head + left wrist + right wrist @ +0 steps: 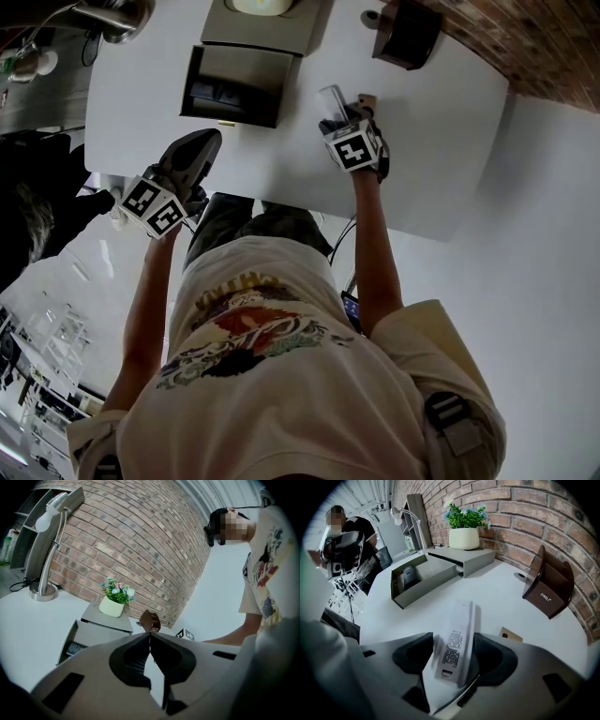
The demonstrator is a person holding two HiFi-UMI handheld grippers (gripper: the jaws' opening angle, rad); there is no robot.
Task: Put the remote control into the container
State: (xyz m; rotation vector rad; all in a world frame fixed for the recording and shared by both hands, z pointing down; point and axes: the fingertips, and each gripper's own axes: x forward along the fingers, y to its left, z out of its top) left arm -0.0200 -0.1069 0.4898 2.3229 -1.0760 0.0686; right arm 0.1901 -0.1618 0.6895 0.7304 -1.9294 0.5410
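Observation:
A long white remote control (456,639) lies back-side up between the jaws of my right gripper (452,645), tilted on its edge, with both jaws against its sides. In the head view it sticks out past the right gripper (342,117) towards the back of the white table (441,122). The container, a grey open drawer box (423,588), stands further left and back, with a dark object (408,577) inside it. My left gripper (150,637) is shut with nothing in it, hovering near the table's front left edge (202,145) and facing the container (93,637).
A brown desk holder (548,585) stands at the back right by the brick wall. A potted plant (464,536) sits on the grey unit behind the container. A silver lamp (47,550) is at far left. A small tan block (511,634) lies beside the right gripper.

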